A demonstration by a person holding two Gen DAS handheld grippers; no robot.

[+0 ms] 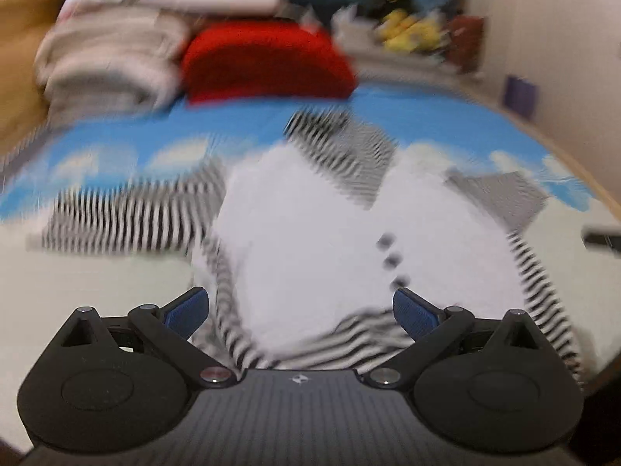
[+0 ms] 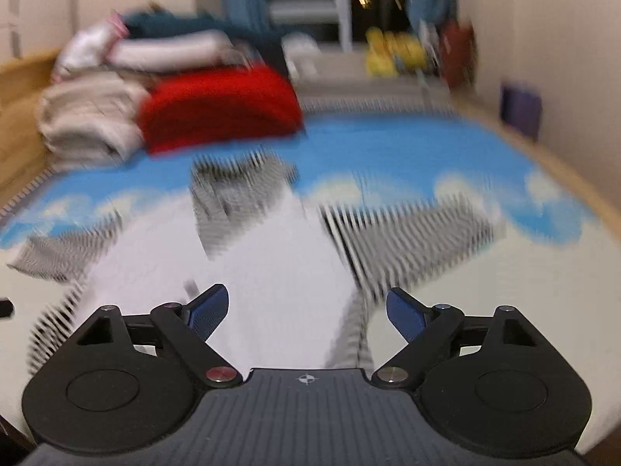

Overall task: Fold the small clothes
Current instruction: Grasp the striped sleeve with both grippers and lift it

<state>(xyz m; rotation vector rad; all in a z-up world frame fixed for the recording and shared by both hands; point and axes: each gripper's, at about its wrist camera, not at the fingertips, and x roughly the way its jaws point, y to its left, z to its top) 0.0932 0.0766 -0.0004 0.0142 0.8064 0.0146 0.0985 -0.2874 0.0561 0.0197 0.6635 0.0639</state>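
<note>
The left tongs [image 1: 300, 312] are wide open and hold nothing. The right tongs [image 2: 306, 310] are wide open and empty too. The small striped top [image 1: 310, 225] lies spread on the bed [image 1: 446, 124], in the middle of both pictures

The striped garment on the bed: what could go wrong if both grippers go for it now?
1. The striped garment has sleeves spread apart; an open gripper may pinch two layers.
2. Both views are blurred, so aim may be poor.
3. The right gripper could catch the bed sheet too.
</note>
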